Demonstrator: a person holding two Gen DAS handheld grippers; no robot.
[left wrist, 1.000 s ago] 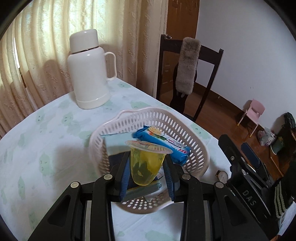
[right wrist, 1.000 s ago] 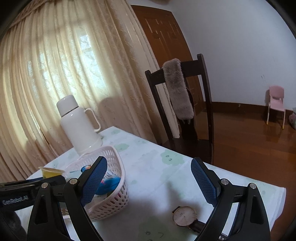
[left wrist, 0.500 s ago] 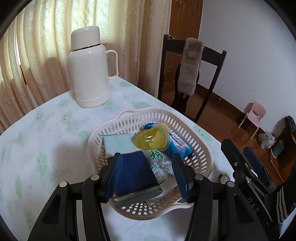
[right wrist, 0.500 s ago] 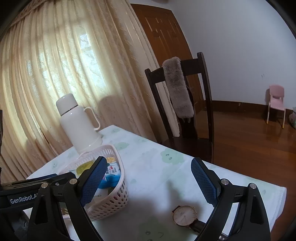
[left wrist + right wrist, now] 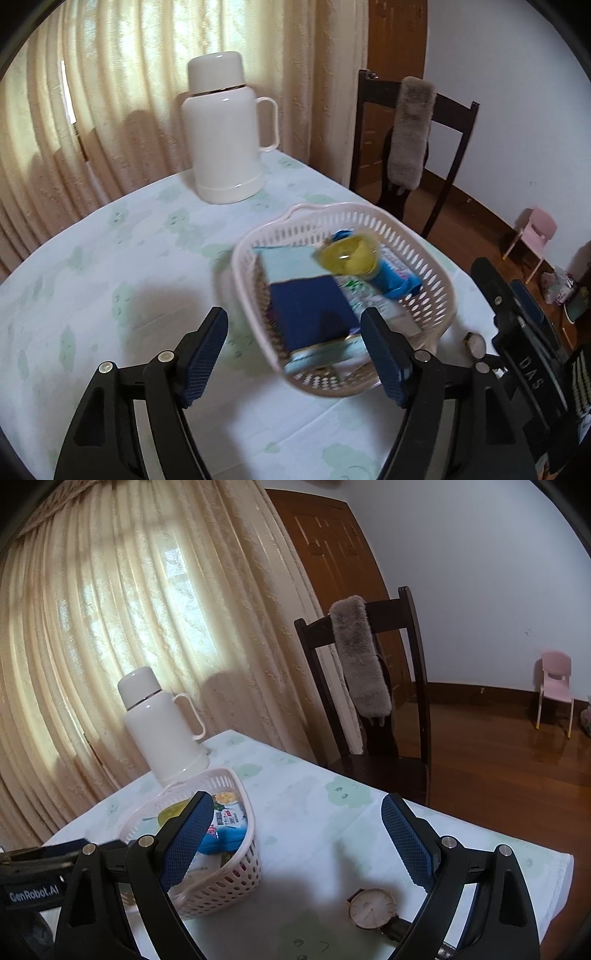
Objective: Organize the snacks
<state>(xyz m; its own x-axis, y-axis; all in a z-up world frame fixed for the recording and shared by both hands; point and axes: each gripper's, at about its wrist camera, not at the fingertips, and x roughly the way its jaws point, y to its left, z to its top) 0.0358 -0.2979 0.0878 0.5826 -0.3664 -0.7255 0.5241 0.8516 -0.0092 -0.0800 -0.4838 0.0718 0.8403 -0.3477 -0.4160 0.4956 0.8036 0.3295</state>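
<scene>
The basket (image 5: 436, 258) holds a jelly cup (image 5: 349, 255), blue packet (image 5: 397, 278) and boxes (image 5: 310, 314); both tools (image 5: 295, 350) (image 5: 297, 840) gape wide, empty.

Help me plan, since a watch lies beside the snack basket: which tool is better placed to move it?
Right. The right tool is open, empty, with the watch on the tablecloth just below its fingers. The left tool is open over the basket, watch at its far right.

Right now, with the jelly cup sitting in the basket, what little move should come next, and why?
Probably draw the left gripper back from the basket. Its jaws stand open and empty, and the yellow jelly cup already lies inside on the blue packet, so nothing there is left to hold.
</scene>
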